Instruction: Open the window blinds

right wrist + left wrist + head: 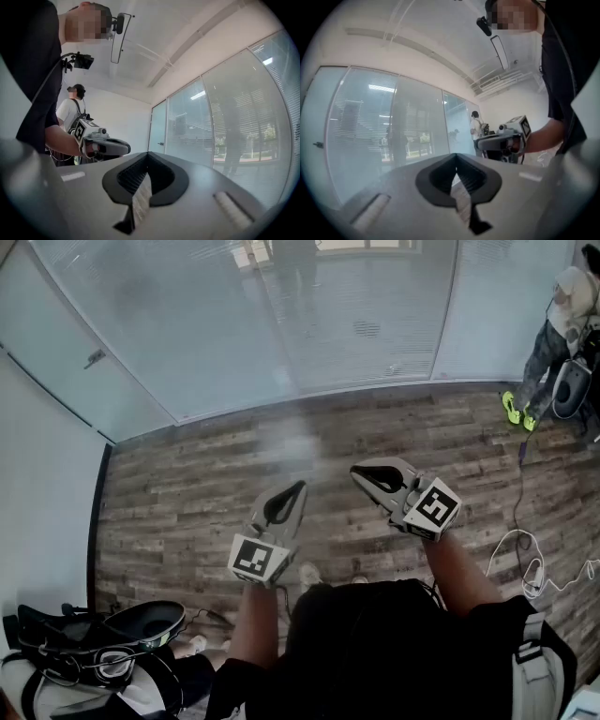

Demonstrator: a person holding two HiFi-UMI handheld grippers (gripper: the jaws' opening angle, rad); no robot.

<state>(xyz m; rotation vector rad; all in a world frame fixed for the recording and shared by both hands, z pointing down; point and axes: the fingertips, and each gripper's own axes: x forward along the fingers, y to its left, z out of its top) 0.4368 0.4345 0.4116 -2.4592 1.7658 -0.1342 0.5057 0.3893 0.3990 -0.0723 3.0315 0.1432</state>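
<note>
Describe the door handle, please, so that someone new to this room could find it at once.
Start at the glass wall with blinds across the top of the head view. Follow it left to the glass door by the white wall. The handle is the small dark lever on it, the only dark fitting on that pale pane.

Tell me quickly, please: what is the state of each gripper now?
Left gripper: closed, holding nothing.
Right gripper: closed, holding nothing.

left gripper: fingers closed, empty | right gripper: fingers closed, empty
</note>
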